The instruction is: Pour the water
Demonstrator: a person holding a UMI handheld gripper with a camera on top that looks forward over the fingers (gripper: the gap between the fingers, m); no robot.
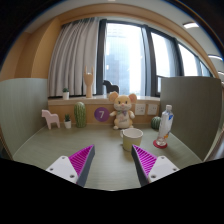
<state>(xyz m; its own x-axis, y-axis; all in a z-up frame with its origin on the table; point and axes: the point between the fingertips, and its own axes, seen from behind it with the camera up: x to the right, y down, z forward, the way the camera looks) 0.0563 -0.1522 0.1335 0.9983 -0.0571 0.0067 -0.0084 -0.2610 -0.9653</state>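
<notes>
Tabletop [40,150] holds cup [133,137], bottle [165,125], teddy bear [121,108] beyond open hand-held gripper [114,163].

Pretty cozy setup: a greenish table [60,150] with low partition panels [22,110] on both sides. Behind it there's a wooden ledge [95,99] under big windows [125,55], bright daylight coming in. Light curtains [72,55] bunched on the left, ceiling lights [190,25] up top right.
</notes>
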